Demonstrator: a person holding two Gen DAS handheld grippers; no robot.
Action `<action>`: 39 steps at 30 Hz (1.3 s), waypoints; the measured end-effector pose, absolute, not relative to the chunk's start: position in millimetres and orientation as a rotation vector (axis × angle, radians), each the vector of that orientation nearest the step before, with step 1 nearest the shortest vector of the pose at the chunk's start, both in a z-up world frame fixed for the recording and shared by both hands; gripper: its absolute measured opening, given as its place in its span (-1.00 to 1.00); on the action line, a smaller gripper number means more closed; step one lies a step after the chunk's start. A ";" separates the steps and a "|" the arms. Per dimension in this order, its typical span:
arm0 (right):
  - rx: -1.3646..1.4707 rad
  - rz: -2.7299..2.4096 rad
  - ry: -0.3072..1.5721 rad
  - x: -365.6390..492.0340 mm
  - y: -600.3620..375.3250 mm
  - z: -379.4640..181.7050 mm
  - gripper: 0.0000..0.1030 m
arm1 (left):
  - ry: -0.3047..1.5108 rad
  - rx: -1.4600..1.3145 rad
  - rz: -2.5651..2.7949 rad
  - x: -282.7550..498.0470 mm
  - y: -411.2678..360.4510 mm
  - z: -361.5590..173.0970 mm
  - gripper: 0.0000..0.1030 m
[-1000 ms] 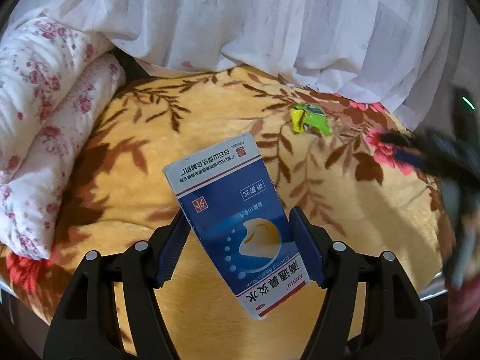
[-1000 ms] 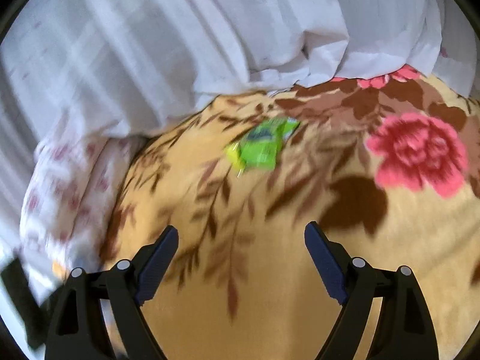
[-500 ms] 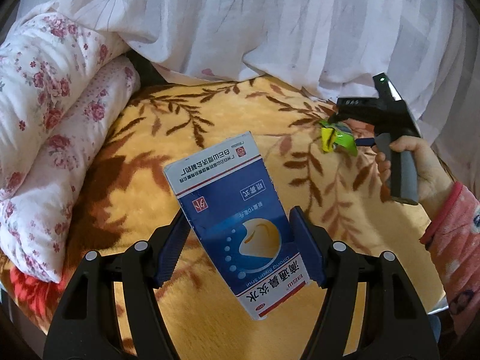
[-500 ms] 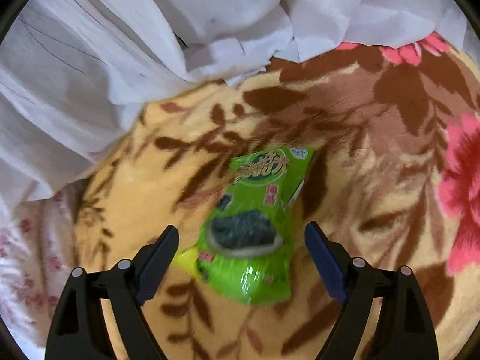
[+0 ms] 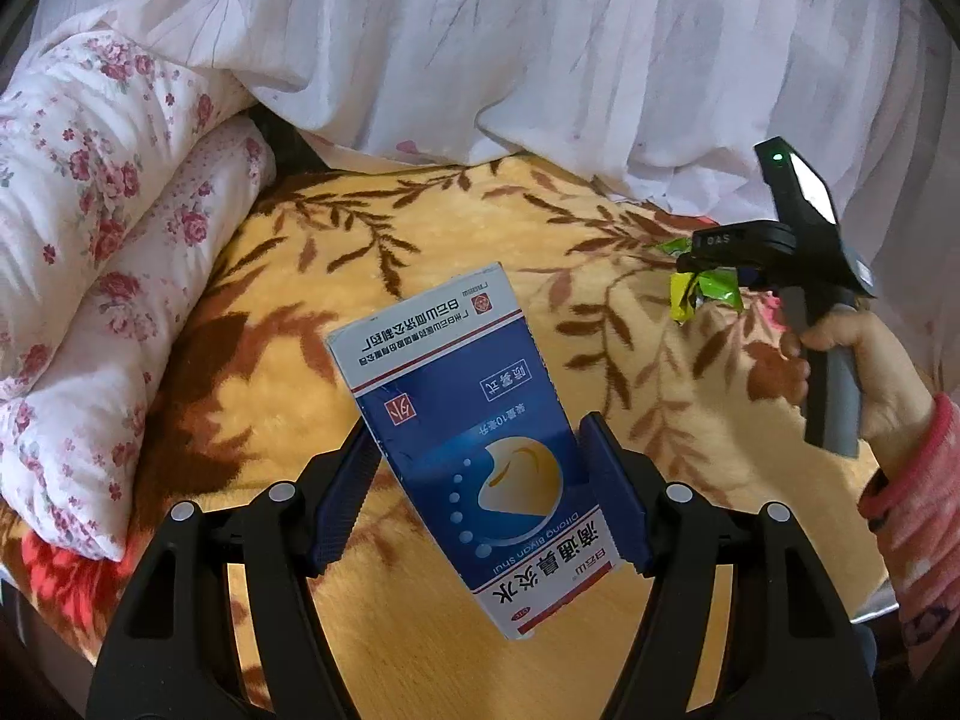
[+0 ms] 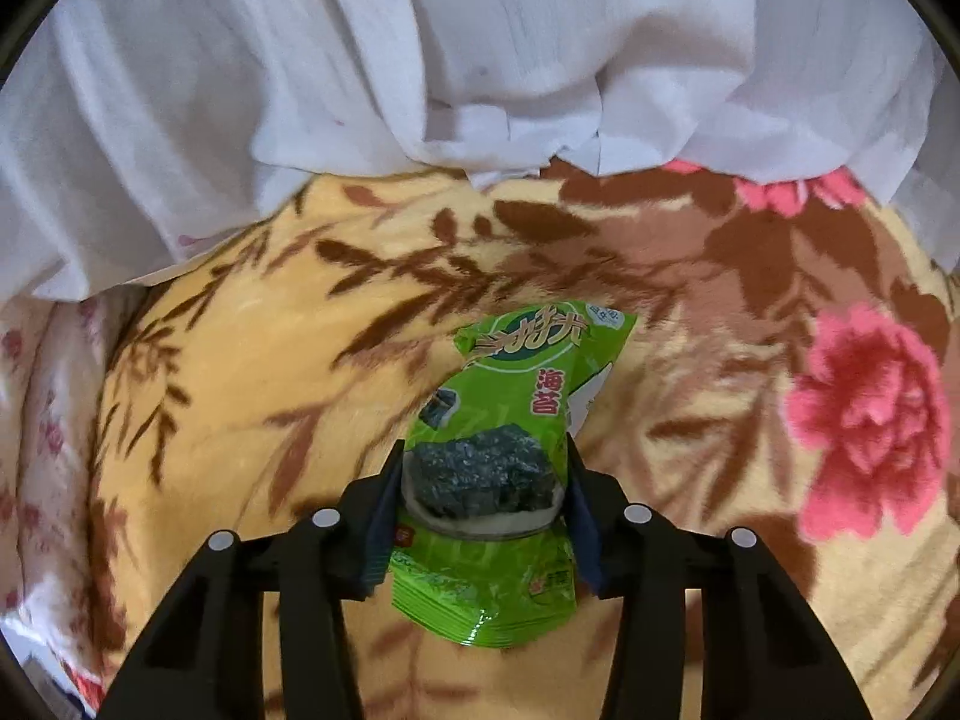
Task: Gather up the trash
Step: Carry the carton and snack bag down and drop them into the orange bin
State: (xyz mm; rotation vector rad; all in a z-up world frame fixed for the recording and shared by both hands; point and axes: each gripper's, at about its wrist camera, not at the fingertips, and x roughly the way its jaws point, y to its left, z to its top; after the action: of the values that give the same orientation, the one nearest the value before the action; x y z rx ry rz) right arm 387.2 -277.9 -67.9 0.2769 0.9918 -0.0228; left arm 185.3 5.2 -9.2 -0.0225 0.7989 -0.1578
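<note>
1. Blue-and-white cardboard medicine box, printed with Chinese characters, sits clamped between the fingers of the left gripper; it is tilted, its white end pointing away and to the left, and it is held above the bed.
2. Both blue ribbed pads press on the long sides of the box, so the fingers are closed to the box's width.
3. Green crinkled plastic seaweed snack wrapper is pinched between the fingers of the right gripper, which are drawn in narrow against its sides.
4. In the left wrist view the right gripper shows on the right, far side, held by a hand in a pink patterned sleeve, with the wrapper bunched at its tip.
5. Whether the wrapper touches the bed or is raised off it cannot be told.
6. Under both lies a yellow plush blanket with brown leaves and pink flowers.
7. White crumpled sheet is heaped along the far side.
8. Rolled white quilt with small red flowers lies at the left.
</note>
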 end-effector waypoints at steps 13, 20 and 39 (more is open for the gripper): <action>0.157 0.080 0.854 240.9 -271.6 8.1 -0.09 | 0.761 0.000 -0.192 132.5 -16.9 15.0 0.29; 0.127 0.152 0.822 164.4 -267.3 22.2 -0.09 | 0.755 0.033 -0.215 101.9 -29.2 18.0 0.29; 0.021 0.261 0.843 5.1 -243.5 -20.8 -0.09 | 0.831 0.136 -0.284 10.3 -42.2 -22.8 0.29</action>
State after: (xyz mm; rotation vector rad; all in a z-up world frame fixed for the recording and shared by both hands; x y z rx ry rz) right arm 5.1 -243.5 -20.8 0.0213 0.8428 0.2612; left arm 10.3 -42.2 -22.8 0.1359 0.8307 -0.2839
